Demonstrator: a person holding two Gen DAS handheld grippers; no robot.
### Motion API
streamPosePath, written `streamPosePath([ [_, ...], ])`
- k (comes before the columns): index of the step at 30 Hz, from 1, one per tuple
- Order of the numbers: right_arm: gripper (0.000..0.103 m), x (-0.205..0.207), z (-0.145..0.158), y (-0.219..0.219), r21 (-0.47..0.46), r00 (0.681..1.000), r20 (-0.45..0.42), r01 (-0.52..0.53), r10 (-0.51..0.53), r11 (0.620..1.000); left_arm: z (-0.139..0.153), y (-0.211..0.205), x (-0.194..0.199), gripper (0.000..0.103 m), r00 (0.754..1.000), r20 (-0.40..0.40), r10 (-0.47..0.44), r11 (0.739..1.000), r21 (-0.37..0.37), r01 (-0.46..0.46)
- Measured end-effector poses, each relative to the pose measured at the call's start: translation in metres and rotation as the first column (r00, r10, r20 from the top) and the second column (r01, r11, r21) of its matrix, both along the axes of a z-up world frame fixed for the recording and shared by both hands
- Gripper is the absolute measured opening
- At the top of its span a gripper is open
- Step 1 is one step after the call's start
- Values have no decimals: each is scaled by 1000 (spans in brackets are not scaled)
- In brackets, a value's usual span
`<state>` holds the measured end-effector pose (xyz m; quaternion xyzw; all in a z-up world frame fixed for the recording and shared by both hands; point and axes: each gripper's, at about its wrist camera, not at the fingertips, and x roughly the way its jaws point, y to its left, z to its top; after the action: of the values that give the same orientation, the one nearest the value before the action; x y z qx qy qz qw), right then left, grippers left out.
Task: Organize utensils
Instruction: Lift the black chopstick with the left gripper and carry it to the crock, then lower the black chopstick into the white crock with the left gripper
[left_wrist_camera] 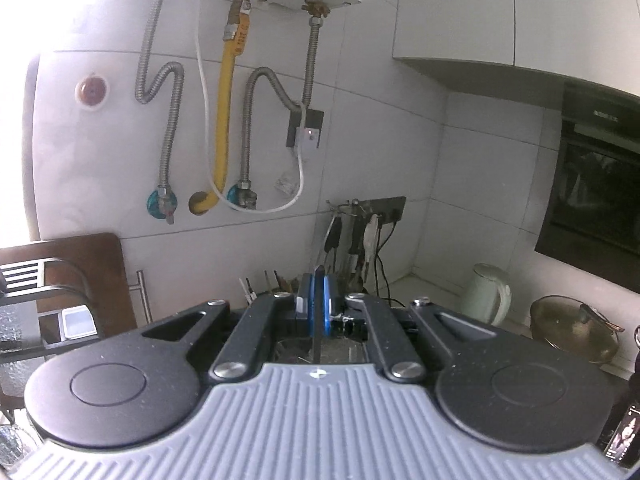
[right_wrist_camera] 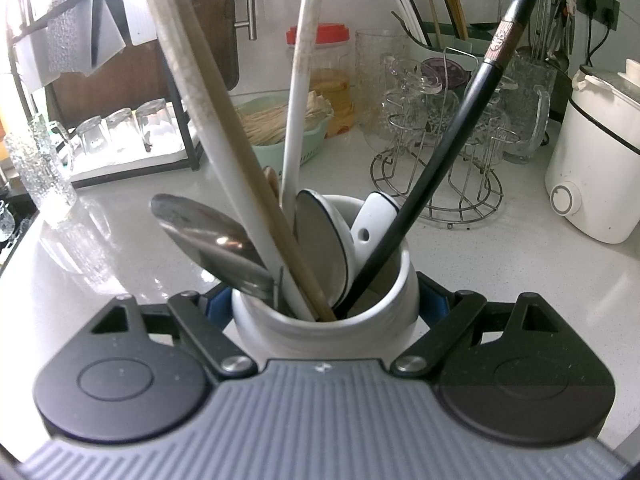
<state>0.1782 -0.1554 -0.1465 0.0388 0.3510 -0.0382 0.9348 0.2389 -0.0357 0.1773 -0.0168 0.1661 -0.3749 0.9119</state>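
My right gripper (right_wrist_camera: 326, 306) is shut on a white ceramic utensil jar (right_wrist_camera: 320, 332) standing on the white counter (right_wrist_camera: 500, 272); its blue pads (right_wrist_camera: 218, 304) press both sides of the jar. In the jar lean a steel spoon (right_wrist_camera: 212, 244), two white ceramic spoons (right_wrist_camera: 328, 240), long pale handles (right_wrist_camera: 296, 120) and a black handle (right_wrist_camera: 440, 176). In the left wrist view, my left gripper (left_wrist_camera: 319, 308) is raised toward the wall. Its blue pads (left_wrist_camera: 329, 308) are shut on a thin dark utensil (left_wrist_camera: 319, 280) that stands upright between them; its ends are hidden.
Behind the jar stand a wire rack of glasses (right_wrist_camera: 436, 128), a green basket of sticks (right_wrist_camera: 280, 128), a red-lidded jar (right_wrist_camera: 320, 64), a chopstick holder (right_wrist_camera: 436, 20) and a white appliance (right_wrist_camera: 596, 152). The left view shows wall pipes (left_wrist_camera: 224, 120), hanging utensils (left_wrist_camera: 352, 240), a kettle (left_wrist_camera: 490, 296).
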Motion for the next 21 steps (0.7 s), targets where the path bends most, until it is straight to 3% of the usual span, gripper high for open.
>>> streamPosePath([
  [11,91,0,0,0,1,1000,4,3,-3,1000,-32,-8,-3,5,995,-93,-32,999,41,36],
  [21,91,0,0,0,0,1000,7,1,-1,1000,-72,-28,-2,5,994,-107,-24,990,136,38],
])
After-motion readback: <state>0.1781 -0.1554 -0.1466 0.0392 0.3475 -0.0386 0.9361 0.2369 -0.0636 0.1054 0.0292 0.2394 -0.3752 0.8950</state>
